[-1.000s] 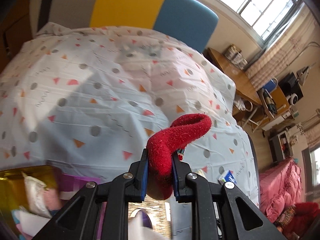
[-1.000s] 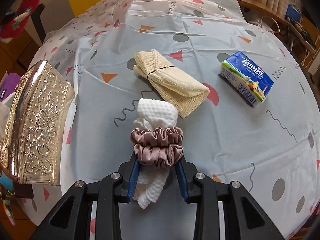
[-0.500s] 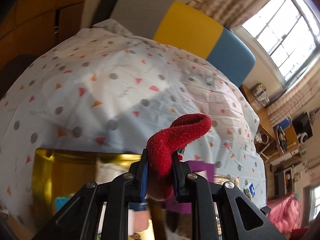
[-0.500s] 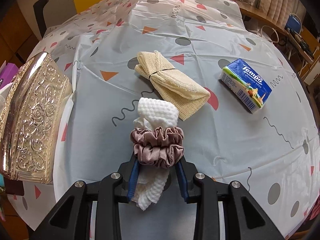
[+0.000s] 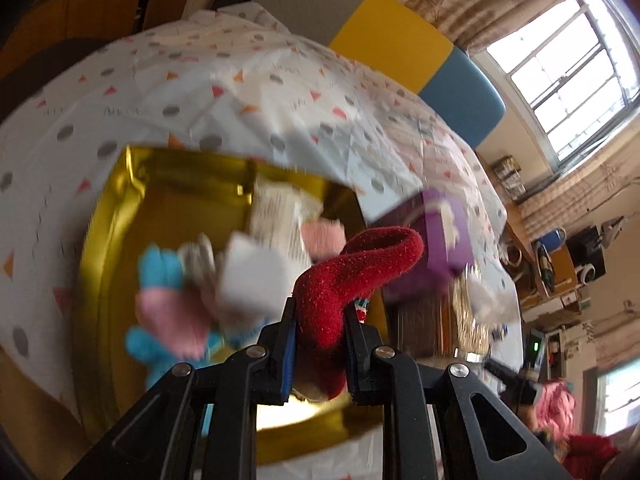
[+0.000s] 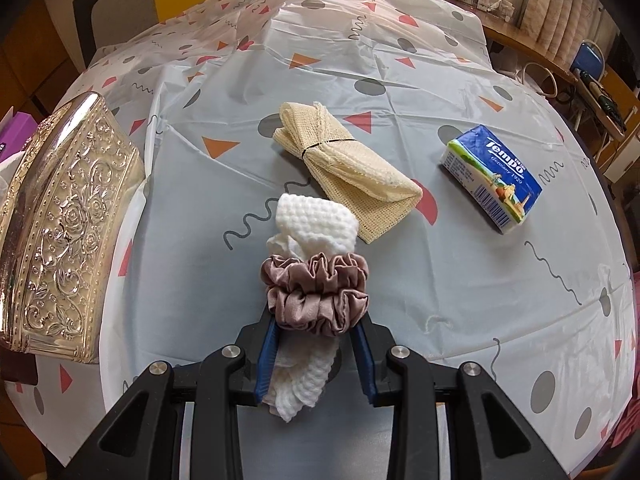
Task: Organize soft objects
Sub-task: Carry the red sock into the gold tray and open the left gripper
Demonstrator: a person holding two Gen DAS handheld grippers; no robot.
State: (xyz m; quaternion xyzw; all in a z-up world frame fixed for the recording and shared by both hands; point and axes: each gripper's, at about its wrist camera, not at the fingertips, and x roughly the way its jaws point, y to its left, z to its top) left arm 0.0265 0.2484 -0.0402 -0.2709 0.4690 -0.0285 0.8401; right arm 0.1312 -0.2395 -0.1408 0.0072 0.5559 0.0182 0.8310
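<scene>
My left gripper (image 5: pixel 318 320) is shut on a red fuzzy sock (image 5: pixel 360 264) and holds it above an open gold box (image 5: pixel 104 264) that contains blue, pink and white soft items (image 5: pixel 168 304), blurred. My right gripper (image 6: pixel 316 332) is shut on a mauve satin scrunchie (image 6: pixel 316 292), held just above a white waffle cloth (image 6: pixel 316 224) on the table. A folded cream mesh cloth (image 6: pixel 344 160) lies beyond it.
An embossed silver box (image 6: pixel 68 232) stands at the left of the right wrist view. A blue Tempo tissue pack (image 6: pixel 492 180) lies at the right. A purple box (image 5: pixel 440 240) sits beside the gold box. A patterned tablecloth (image 6: pixel 440 280) covers the table.
My left gripper has swung with the red sock from over the tablecloth to above the open gold box. The right gripper with the scrunchie has barely moved.
</scene>
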